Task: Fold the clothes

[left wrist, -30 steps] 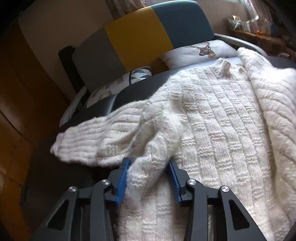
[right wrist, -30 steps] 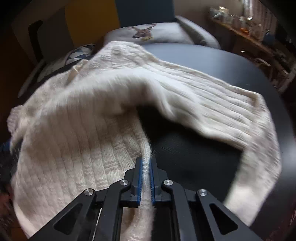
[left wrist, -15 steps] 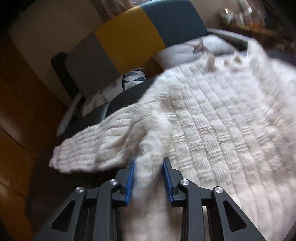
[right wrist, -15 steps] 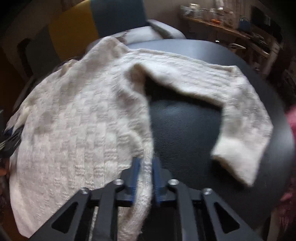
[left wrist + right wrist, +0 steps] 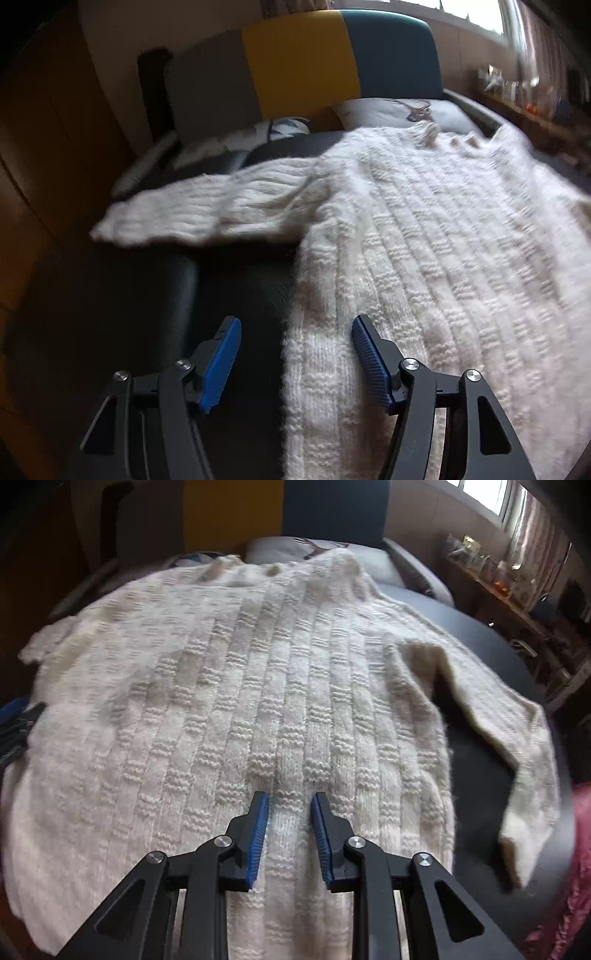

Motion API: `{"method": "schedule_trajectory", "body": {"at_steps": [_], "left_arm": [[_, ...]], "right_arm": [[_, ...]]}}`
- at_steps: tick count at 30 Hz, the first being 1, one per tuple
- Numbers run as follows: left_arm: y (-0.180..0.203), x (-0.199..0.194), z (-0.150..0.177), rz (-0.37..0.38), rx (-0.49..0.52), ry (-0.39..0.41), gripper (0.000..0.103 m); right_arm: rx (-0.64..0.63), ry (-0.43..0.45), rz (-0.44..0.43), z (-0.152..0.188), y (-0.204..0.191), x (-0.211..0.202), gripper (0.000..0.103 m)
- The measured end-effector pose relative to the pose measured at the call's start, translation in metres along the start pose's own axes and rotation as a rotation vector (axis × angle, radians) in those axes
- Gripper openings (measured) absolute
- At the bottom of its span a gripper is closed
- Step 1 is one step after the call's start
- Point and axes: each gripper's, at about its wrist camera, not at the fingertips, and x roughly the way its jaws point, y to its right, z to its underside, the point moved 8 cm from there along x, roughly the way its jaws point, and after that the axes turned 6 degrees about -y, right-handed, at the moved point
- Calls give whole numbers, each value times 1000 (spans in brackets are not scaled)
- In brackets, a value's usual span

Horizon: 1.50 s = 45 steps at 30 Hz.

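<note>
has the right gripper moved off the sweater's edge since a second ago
Yes. The right gripper was shut on the sweater edge beside the bare dark table; now it has opened and shifted left over the sweater's body.

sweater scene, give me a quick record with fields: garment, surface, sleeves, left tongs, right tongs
garment: cream knit sweater, spread flat
surface: dark round table
sleeves: left sleeve stretched out sideways; right sleeve bent, cuff pointing toward the camera
left tongs: open wide, straddling the sweater's side edge, gripping nothing
right tongs: open, over the body of the sweater, gripping nothing
background: colour-block chair, deer cushion
</note>
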Motion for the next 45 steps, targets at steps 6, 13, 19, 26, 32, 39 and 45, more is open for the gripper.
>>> {"method": "schedule_trajectory", "body": {"at_steps": [6,13,19,26,32,39,45], "left_arm": [[-63,-9,-62,2,-203,86,93],[-154,56,-125,-188,-320,-7,103],[-181,109,-125,-244,-285,-118,103],[-155,106,-119,-186,-200,-59,50],[-133,93,-117,-234,-75,-18,13],[-210,84,-97,-275,-270,-28,12],[-252,91,-72,-371,-330,-68,12]], "right_arm": [[22,-40,-58,-4,9,5,24],[-30,-61,7,-7,3,8,25],[-16,-76,-17,-8,8,9,25],[-12,-107,-8,-16,11,15,26],[-7,-110,7,-19,12,17,26],[-5,-114,9,-17,9,14,25],[0,-106,20,-15,7,12,26]]}}
